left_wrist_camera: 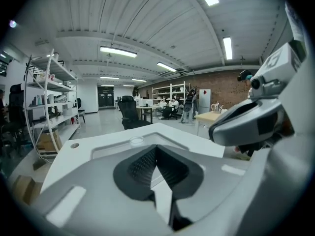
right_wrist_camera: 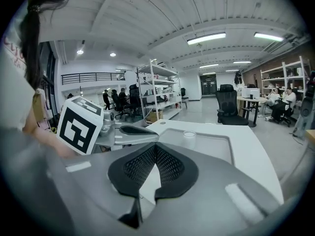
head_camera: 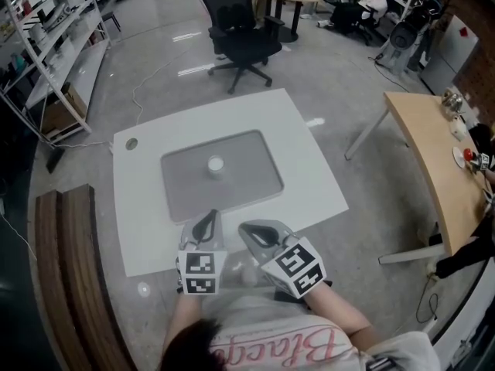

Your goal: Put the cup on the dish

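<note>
Could not tell in the head view whether the white round thing (head_camera: 215, 164) on the grey mat (head_camera: 247, 184) was a cup or a dish: too small. Lost both hands beneath the left tongs (head_camera: 210, 219) and right tongs (head_camera: 251, 230) there. Saw the near edge of the counter (head_camera: 309, 168) only in part, covered by both. Found the right tongs cut off at the left gripper view's right edge.

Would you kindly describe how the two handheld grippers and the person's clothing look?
Both are grey: the left gripper and right gripper each carry a white cube with black square markers and have black, mesh-textured pads tapering to a point. The person wears a white shirt with red script.
</note>
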A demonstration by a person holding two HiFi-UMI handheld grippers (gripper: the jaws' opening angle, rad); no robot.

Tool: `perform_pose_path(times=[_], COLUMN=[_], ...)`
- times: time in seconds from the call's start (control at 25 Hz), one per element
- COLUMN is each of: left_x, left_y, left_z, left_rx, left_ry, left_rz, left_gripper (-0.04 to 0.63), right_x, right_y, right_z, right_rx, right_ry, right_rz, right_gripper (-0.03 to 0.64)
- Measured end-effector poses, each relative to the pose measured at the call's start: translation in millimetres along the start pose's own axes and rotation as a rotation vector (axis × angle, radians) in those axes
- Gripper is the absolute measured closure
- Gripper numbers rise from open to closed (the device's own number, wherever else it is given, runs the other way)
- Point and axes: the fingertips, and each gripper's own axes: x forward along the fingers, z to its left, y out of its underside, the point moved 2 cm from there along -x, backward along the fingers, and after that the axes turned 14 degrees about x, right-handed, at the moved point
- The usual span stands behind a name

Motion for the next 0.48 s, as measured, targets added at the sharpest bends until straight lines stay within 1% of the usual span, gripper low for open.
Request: perform_pose_path(times=[0.16, 0.32, 0.48], left_x=[-14, -36, -60], left_y=[-9, -16, -20], left_z=[-11, -19, -21], left_rx=[0.001, 0.019, 0.038], left_ry=[0.023, 0.037, 0.040], left_rz=[-0.033, -0.060, -0.080], left_gripper=[0.597, 0.597, 0.596], right_x=[-8, -16, -23], right_y=[7, 8, 7], right_z=[5, 14, 32], right_rx=[0.025, 0.051, 0.092], right_ry=[0.009, 0.034, 0.027], right_rz=[-0.017, -0.067, -0.118], right_gripper=[0.615, 0.615, 0.615])
